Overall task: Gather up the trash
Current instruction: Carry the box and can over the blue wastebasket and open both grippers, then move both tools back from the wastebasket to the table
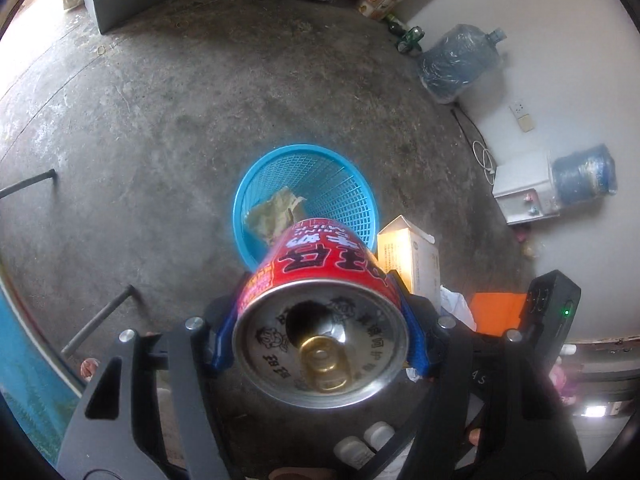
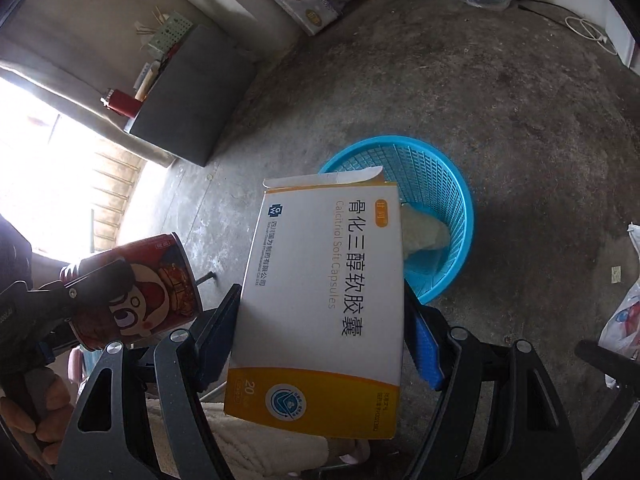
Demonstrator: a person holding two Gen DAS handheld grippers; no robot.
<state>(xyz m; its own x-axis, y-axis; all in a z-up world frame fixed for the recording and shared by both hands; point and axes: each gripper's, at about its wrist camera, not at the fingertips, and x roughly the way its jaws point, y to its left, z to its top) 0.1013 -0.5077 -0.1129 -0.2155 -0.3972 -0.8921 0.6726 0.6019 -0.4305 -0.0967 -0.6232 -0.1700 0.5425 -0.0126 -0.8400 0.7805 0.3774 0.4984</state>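
Blue mesh wastebasket (image 1: pixel 308 196) stands on the concrete floor just ahead, so with my left gripper (image 1: pixel 320 320) clamped on the red drink can (image 1: pixel 320 280) and my right gripper (image 2: pixel 320 332) clamped on the medicine box (image 2: pixel 324 300), I should centre both over its rim before letting go.

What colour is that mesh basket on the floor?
Bright blue. The basket shows best in the right wrist view.

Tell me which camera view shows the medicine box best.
The right wrist view: the medicine box fills the centre, its printed face readable, clamped in the right tongs above the blue basket. The left wrist view shows only a corner of it, mostly hidden behind the red can in the left tongs.
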